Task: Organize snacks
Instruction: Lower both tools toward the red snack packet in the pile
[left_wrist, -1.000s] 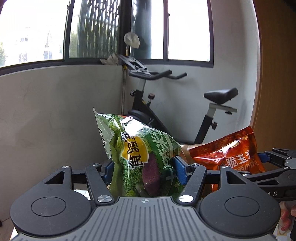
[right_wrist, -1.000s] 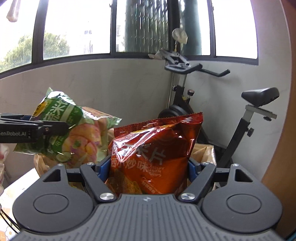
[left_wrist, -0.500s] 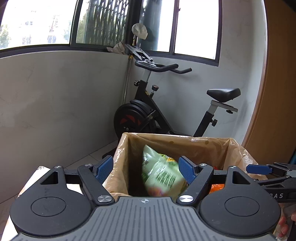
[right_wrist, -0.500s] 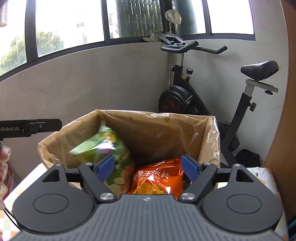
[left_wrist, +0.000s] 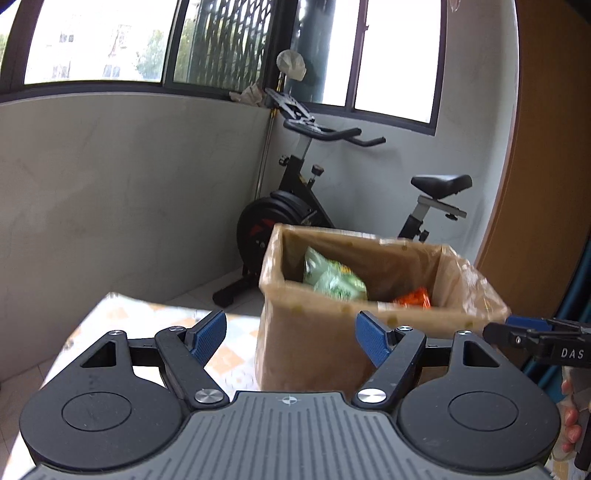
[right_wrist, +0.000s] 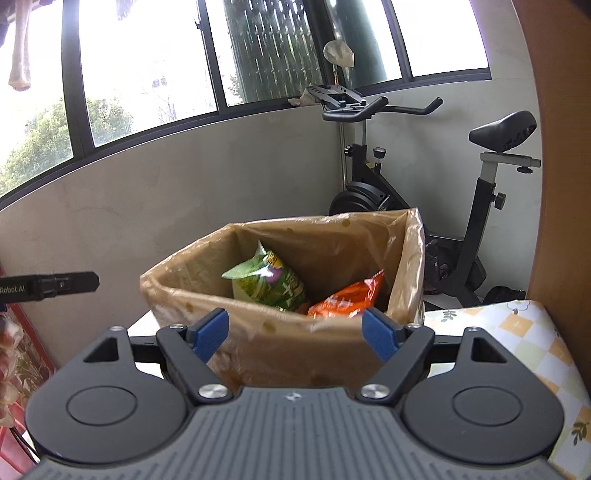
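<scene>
Right wrist view alone shows the green snack bag (right_wrist: 267, 286) touching the orange one (right_wrist: 347, 299) inside the lined box (right_wrist: 295, 332); both claws (left_wrist: 291, 338) (right_wrist: 295, 334) are spread and empty, and an exercise bike (right_wrist: 424, 206) stands behind the box.

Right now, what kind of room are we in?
Probably a sunroom or enclosed balcony in a home. There's an exercise bike in the corner, big windows looking onto trees, and a table with a checked cloth holding a lined snack box.
</scene>
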